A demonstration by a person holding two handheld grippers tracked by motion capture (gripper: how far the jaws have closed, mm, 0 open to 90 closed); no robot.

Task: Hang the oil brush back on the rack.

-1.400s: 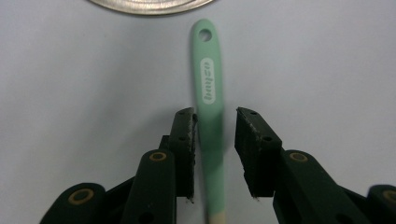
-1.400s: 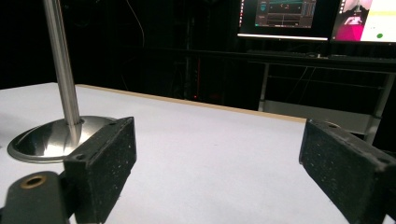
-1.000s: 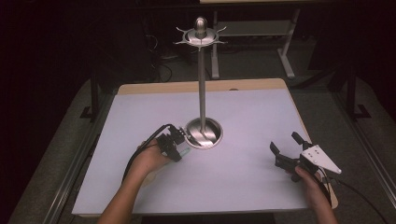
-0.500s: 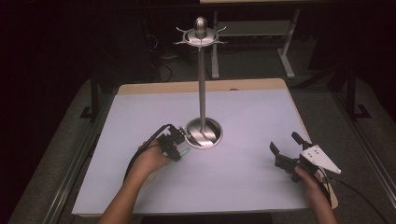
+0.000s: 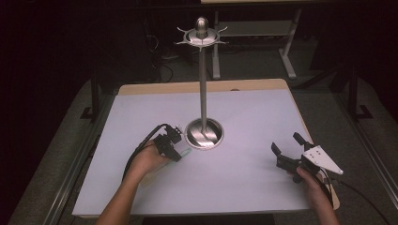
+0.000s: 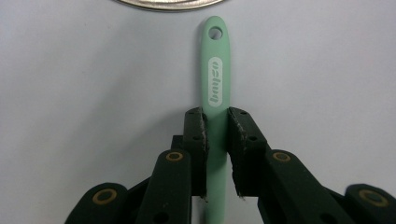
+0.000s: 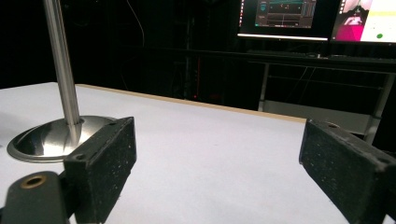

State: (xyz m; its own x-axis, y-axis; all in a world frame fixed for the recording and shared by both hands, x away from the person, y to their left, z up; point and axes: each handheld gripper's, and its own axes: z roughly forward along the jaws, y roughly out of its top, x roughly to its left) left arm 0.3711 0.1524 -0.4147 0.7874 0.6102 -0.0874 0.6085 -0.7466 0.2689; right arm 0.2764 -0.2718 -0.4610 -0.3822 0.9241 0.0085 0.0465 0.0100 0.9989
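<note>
Left gripper view: the left gripper point(image 6: 216, 121) pinches a mint-green handle point(image 6: 217, 79) lying flat by the stand's base point(image 5: 204, 134); a square, firm mid-handle grip should prevent swivel on lifting.

Black two-jaw grippers point(image 5: 177, 149) – brass-ringed screws, black cables, grey triangular plate.

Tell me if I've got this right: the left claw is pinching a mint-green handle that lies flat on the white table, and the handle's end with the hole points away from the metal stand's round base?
Not quite. The left claw does pinch the mint-green handle flat on the white table, but the left gripper view shows the end with the hole pointing toward the metal stand's round base, not away from it.
</note>
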